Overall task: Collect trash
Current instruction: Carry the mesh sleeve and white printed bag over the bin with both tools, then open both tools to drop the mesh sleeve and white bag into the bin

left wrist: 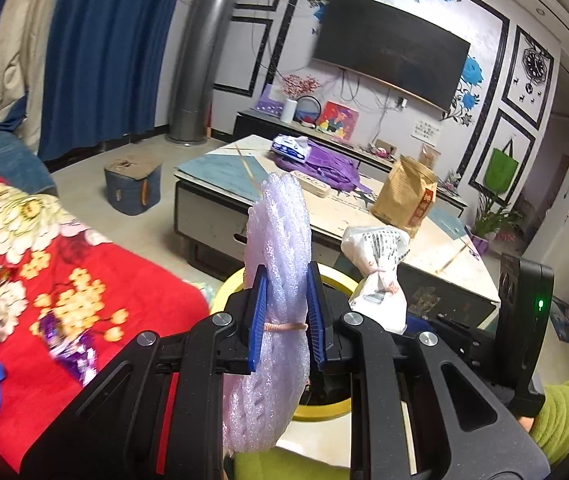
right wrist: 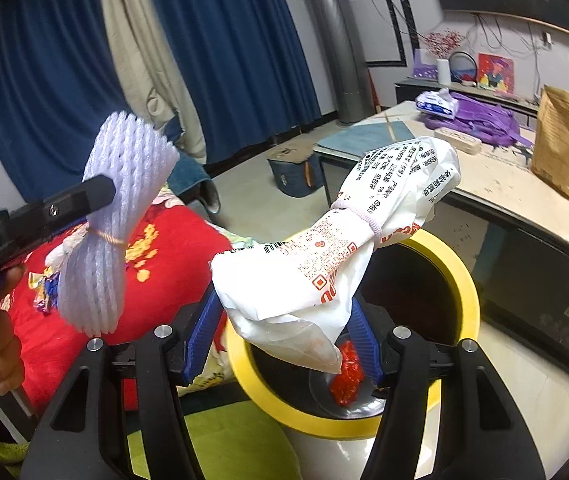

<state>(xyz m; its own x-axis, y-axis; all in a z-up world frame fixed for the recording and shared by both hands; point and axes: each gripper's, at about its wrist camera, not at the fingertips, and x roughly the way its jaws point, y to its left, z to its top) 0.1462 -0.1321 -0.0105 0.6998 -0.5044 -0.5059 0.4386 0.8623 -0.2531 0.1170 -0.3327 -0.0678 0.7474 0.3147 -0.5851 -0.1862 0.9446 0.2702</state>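
My left gripper is shut on a pale purple foam net bundle tied with a rubber band, its blue pads pressing both sides. The right wrist view shows that foam net at the left, under a black finger. My right gripper is shut on a white printed plastic bag tied with a hair band. The bag hangs over a yellow-rimmed trash bin with a red wrapper inside. From the left wrist the bag shows right of the foam, above the bin rim.
A sofa with a red floral blanket lies left, with shiny wrappers on it. The coffee table behind the bin carries a brown paper bag and a purple bag. A blue stool stands on the floor.
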